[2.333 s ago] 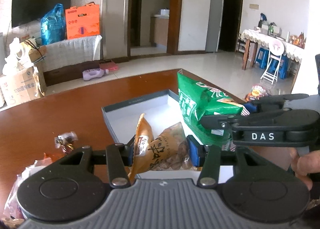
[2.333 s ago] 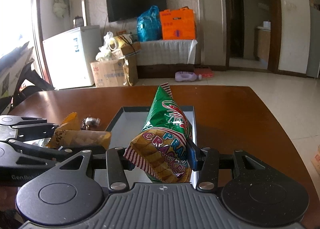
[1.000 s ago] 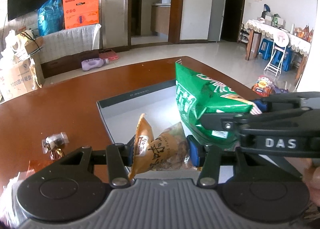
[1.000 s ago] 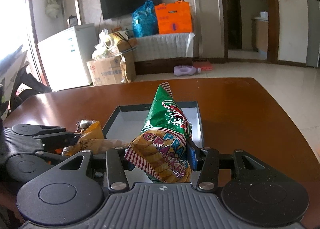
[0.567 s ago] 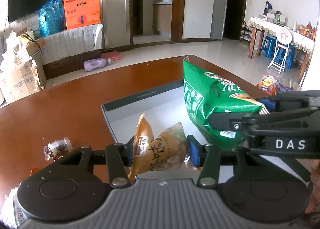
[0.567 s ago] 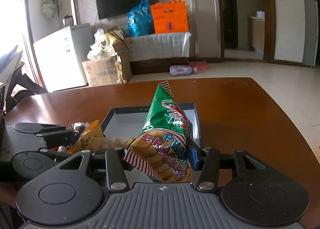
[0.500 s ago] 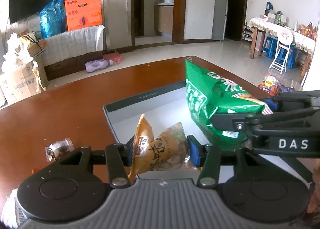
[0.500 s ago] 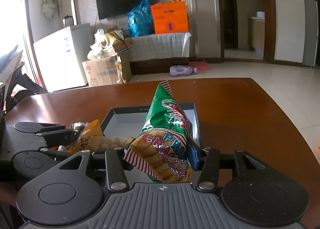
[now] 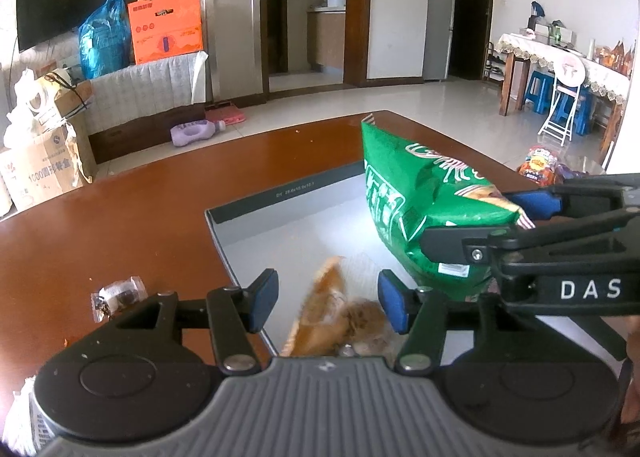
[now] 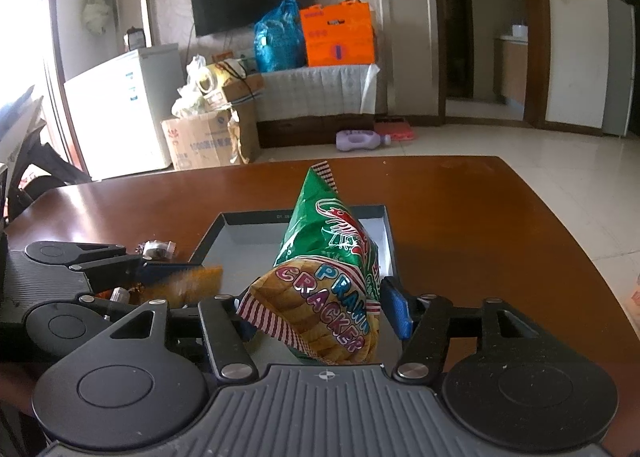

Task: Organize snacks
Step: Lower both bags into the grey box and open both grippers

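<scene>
My left gripper (image 9: 328,303) is open above the near left part of the grey box (image 9: 280,197). The orange nut packet (image 9: 332,321) is blurred between and below its fingers, free of them, over the box floor. It also shows blurred in the right wrist view (image 10: 192,283). My right gripper (image 10: 316,309) is shut on the green prawn cracker bag (image 10: 332,269) and holds it upright over the box (image 10: 236,231). The bag (image 9: 420,209) stands at the right in the left wrist view.
A small wrapped candy (image 9: 118,295) lies on the brown table (image 9: 100,233) left of the box, also seen in the right wrist view (image 10: 158,249). More wrappers lie at the near left edge (image 9: 24,413). Room clutter stands beyond the table.
My left gripper has opened and let go of the orange nut packet, which is dropping into the box. The right gripper still holds the green bag in place.
</scene>
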A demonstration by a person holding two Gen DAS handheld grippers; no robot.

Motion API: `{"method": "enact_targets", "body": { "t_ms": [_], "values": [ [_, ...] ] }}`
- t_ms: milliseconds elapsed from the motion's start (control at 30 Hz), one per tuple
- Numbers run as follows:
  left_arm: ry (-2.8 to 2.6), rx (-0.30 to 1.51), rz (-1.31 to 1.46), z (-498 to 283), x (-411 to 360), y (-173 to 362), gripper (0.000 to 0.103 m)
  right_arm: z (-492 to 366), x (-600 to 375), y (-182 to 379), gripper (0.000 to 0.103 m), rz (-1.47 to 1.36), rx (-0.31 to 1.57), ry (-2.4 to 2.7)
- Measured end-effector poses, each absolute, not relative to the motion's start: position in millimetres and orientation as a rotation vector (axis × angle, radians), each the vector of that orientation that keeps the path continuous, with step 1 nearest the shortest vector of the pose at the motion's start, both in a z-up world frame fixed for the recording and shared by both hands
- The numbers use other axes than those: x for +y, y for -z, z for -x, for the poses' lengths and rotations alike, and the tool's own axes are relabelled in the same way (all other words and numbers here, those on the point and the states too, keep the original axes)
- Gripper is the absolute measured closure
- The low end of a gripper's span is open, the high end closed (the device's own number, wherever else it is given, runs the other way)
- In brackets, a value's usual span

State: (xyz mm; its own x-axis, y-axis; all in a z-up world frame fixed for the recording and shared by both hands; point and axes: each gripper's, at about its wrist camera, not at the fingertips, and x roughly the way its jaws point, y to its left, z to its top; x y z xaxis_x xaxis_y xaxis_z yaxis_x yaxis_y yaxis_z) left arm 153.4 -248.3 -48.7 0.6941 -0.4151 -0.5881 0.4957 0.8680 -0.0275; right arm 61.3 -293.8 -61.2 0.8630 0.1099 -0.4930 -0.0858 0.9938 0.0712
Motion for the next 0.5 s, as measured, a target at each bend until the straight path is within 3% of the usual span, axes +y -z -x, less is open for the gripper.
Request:
{"method": "enact_targets", "body": {
  "t_ms": [167,333,500],
  "values": [
    [0.517,0.617,-0.134,-151,-246,47,0.048,-61,-296,59,0.029,-0.047,0.514,-0.104],
    [0.520,0.615,-0.125,-149,-241,44,0.048,-59,-293,55,0.025,-0.044,0.496,-0.110],
    [0.523,0.603,-0.123,-145,-234,40,0.041,-57,-292,49,0.024,-0.058,0.472,-0.121]
  ]
}}
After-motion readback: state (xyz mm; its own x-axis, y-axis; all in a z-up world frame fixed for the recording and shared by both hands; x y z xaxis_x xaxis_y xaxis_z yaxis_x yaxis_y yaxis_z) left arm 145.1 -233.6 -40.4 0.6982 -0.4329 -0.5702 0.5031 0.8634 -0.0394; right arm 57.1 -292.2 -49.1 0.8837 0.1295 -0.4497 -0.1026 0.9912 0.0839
